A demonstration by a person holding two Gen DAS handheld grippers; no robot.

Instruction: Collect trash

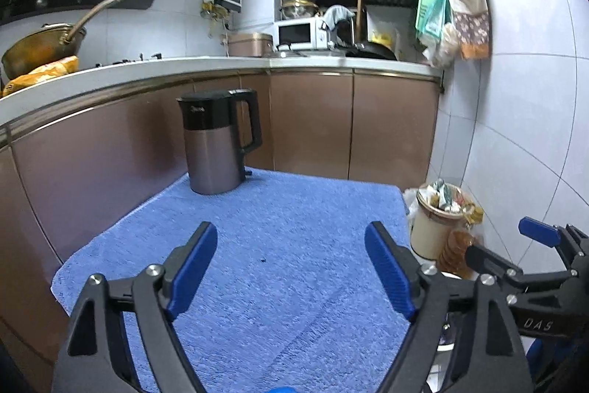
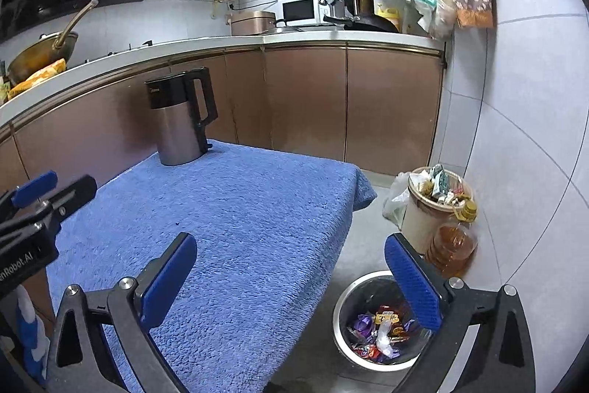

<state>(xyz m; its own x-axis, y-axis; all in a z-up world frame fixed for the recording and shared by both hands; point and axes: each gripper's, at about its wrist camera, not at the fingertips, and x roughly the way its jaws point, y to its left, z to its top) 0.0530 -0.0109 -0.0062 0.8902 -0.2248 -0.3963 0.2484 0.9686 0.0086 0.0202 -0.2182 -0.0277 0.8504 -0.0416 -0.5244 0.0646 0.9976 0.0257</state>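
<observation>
Both the left gripper [image 1: 291, 267] and the right gripper [image 2: 291, 277] were held spread wide, with nothing gripped. Wrappers [image 2: 379, 330] were seen inside the waste bin [image 2: 340, 323] beside the blue towel [image 2: 239, 227].

kettle [image 1: 217, 140] on blue towel [image 1: 279, 245], microwave [image 1: 299, 34]

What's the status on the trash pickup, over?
Left gripper and right gripper open, empty. Wrappers in bin. Only kettle on blue towel.
</observation>
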